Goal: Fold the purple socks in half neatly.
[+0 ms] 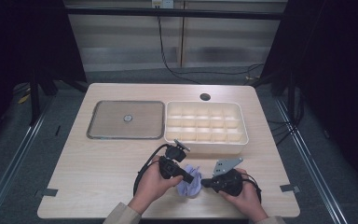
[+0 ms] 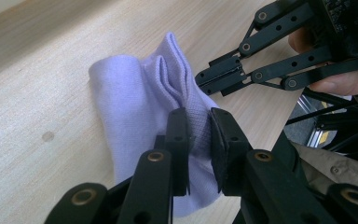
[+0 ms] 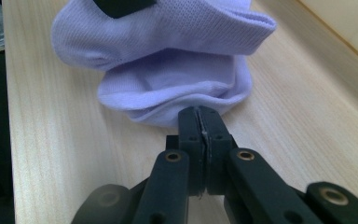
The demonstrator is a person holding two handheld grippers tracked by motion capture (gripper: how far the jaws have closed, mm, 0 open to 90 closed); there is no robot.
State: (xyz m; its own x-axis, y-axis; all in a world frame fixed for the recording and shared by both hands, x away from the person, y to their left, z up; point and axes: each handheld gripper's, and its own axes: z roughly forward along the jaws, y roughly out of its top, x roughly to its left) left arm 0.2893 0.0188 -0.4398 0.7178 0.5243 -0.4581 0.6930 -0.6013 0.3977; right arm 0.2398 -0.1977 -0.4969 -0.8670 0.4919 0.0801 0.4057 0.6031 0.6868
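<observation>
A crumpled lavender sock lies on the wooden table near its front edge, between my two grippers. In the left gripper view my left gripper is shut on a fold of the sock. Its black jaw also pokes in at the top of the right gripper view. My right gripper is shut, jaws pressed together, tips touching the hem of the sock; I see no fabric between them. In the high view the left gripper comes from the left and the right gripper from the right.
A white box split into several empty compartments stands just behind the hands. Left of it lies a flat grey tray. A round cable hole sits near the table's far edge. Bare tabletop spreads to the front left.
</observation>
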